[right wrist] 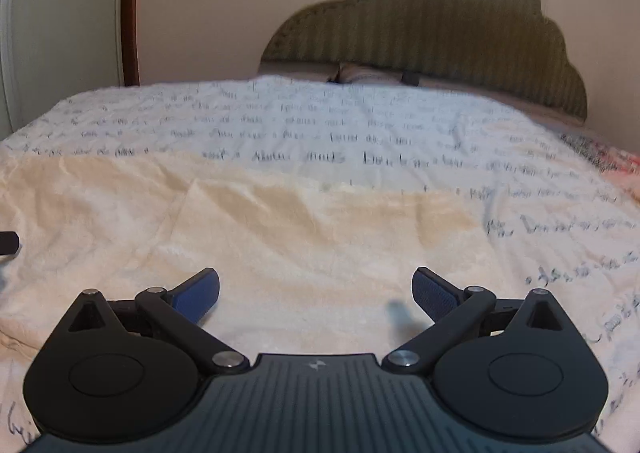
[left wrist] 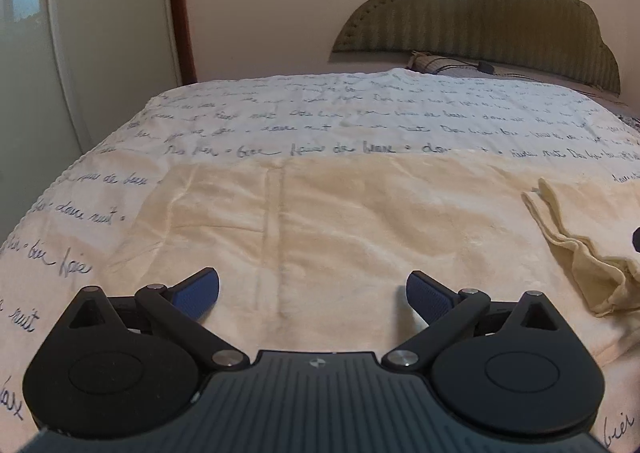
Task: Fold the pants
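pants (left wrist: pixel 340 221): cream, plush fabric, spread flat on the bed just ahead of and under the left gripper (left wrist: pixel 312 295). 1 vertical seam runs up the middle, shallow creases either side. To that gripper's right, 1 part (left wrist: pixel 576 249) lies folded over and bunched on top. Right wrist view: same cloth (right wrist: pixel 304 229), flat, blurred.

The left gripper (left wrist: pixel 312 295) and the right gripper (right wrist: pixel 316 295) each sit low at the bottom centre of their frames, blue-padded fingers spread wide, gripping nothing.
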A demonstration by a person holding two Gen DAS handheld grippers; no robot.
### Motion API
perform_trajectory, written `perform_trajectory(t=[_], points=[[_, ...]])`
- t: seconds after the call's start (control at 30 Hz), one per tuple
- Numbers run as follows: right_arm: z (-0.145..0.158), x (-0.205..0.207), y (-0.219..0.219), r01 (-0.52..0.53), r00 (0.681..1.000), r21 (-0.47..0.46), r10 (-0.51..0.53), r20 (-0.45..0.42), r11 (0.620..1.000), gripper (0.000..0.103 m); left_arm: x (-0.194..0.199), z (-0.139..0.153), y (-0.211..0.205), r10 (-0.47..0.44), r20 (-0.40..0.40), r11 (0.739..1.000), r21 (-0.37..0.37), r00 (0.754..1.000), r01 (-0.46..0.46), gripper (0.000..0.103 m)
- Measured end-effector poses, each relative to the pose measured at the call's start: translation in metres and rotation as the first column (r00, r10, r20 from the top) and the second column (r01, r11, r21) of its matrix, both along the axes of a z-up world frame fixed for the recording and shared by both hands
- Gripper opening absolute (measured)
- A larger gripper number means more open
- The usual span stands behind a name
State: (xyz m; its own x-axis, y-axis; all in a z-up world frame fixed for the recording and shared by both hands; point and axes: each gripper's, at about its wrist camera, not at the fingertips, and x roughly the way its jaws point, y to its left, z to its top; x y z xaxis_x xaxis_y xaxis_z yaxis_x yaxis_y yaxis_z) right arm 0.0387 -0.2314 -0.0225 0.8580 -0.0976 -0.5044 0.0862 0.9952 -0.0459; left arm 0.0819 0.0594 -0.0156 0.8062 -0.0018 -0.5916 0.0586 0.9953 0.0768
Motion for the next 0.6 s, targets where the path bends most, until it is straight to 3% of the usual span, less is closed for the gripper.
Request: perform_trajectory(t=[0.1, 0.2, 0.27, 0.37, 0.47, 0.53, 0.6], points=[[0.018, -0.013, 0.043, -0.166, 0.982, -0.146, 0.177, 0.063, 0.975, 0.103, 0.0, 0.008, 0.034, 0.063, -0.035, 0.995, -0.071, 0.997, -0.065, 0.1], [0.023, -0.021, 0.102, -0.319, 0.932, -0.326, 0.358, 0.064, 0.89, 0.103, -0.006, 0.019, 0.066, 0.124, -0.027, 0.98, -0.152, 0.992, -0.126, 0.101], [0.022, -0.027, 0.137, -0.403, 0.887, -0.392, 0.458, 0.054, 0.827, 0.103, -0.013, 0.026, 0.085, 0.189, 0.0, 0.971, -0.147, 0.982, -0.187, 0.101], [0.015, -0.032, 0.177, -0.519, 0.819, -0.404, 0.574, 0.019, 0.754, 0.103, -0.026, 0.036, 0.113, 0.296, 0.062, 0.953, -0.091, 0.953, -0.29, 0.102], [0.004, -0.038, 0.209, -0.584, 0.765, -0.448, 0.644, -0.023, 0.677, 0.103, -0.04, 0.048, 0.15, 0.409, 0.118, 0.912, -0.008, 0.905, -0.411, 0.102], [-0.001, -0.043, 0.222, -0.605, 0.743, -0.471, 0.668, -0.044, 0.642, 0.103, -0.046, 0.061, 0.183, 0.479, 0.158, 0.868, 0.06, 0.863, -0.492, 0.102], [-0.002, -0.047, 0.231, -0.635, 0.718, -0.459, 0.693, -0.056, 0.621, 0.103, -0.052, 0.076, 0.212, 0.543, 0.217, 0.8, 0.161, 0.811, -0.579, 0.102]])
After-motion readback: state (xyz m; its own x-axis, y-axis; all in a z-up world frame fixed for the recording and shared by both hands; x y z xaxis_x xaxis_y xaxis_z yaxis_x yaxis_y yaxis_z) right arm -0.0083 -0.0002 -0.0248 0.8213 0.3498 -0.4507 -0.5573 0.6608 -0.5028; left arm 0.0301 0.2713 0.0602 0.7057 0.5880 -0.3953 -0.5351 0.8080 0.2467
